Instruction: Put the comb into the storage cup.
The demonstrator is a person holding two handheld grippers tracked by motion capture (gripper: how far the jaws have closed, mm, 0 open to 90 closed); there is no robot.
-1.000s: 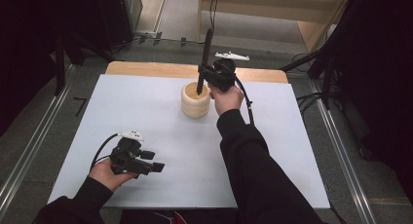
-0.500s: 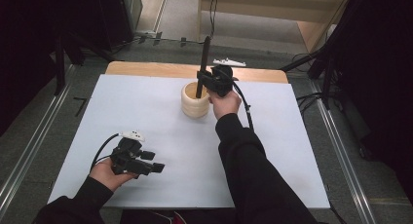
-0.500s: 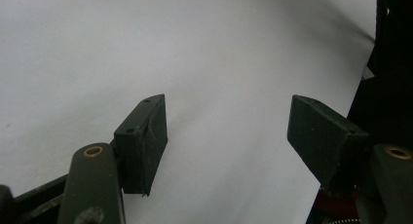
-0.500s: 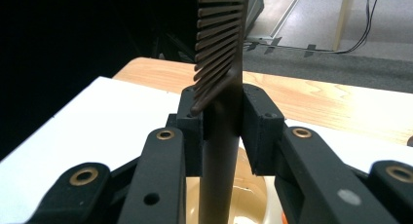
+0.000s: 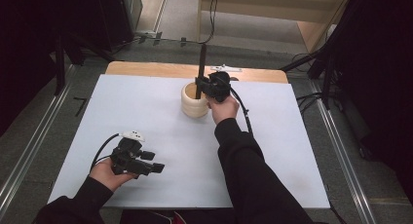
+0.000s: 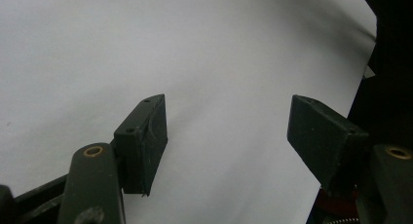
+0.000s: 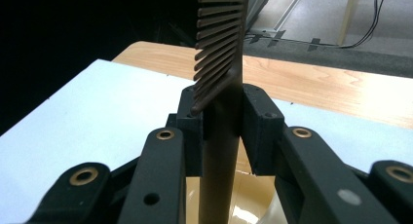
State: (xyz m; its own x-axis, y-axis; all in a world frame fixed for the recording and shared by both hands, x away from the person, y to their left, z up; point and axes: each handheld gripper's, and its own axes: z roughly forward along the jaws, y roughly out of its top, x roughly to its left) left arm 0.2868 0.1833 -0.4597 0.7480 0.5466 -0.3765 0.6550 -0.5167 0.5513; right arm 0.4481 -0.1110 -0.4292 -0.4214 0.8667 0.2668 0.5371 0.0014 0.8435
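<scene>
In the high view the right gripper (image 5: 203,84) has sunk since a second ago, so the upright comb (image 5: 201,68) now dips into the cream cup (image 5: 195,101) on the white surface (image 5: 292,151); the left gripper (image 5: 155,166) rests open near the front edge; in the left gripper view its jaws stand apart over bare surface; in the right gripper view the jaws clamp the comb's handle above the cup mouth, so release looks near.

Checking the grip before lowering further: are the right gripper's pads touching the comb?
Touching. In the right gripper view, both pads of the right gripper press on the comb handle, with no gap on either side.
</scene>
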